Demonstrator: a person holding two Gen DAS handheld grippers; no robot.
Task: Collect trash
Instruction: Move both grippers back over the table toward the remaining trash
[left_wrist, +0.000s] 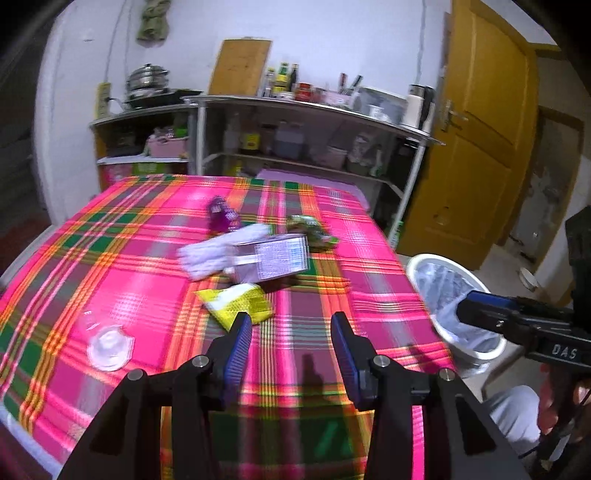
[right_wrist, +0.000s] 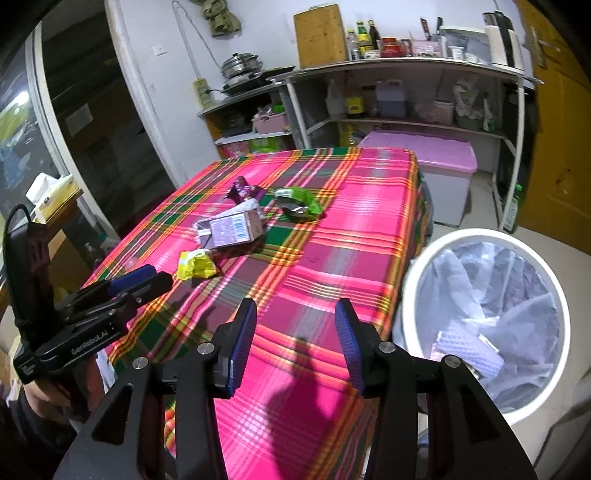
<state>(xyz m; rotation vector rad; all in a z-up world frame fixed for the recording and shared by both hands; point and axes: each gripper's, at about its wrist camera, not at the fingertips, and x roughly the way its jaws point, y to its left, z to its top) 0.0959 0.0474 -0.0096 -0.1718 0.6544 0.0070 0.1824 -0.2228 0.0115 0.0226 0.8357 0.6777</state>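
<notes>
The trash lies in a loose cluster near the middle of the table (right_wrist: 332, 266), which is covered by a pink plaid cloth: a yellow wrapper (right_wrist: 195, 264) nearest the tongs, a flattened lilac carton (right_wrist: 231, 229) just behind it, white crumpled paper (left_wrist: 218, 253) touching the carton, a purple wrapper (right_wrist: 243, 192) and a green wrapper (right_wrist: 301, 201) farther back. A clear plastic piece (left_wrist: 109, 347) lies apart near the table's left edge. The lined white bin (right_wrist: 413, 280) stands on the floor just beside the table's right edge and already contains a lilac item among its folds. The left tongs (left_wrist: 291, 332) stand moderately wide over the cloth with nothing between the pads; the left finger tip overlaps the yellow wrapper in the left wrist view, though contact cannot be confirmed. The right tongs (right_wrist: 297, 325) stand about as wide apart, hold nothing and touch nothing, positioned above the table edge next to the bin.
</notes>
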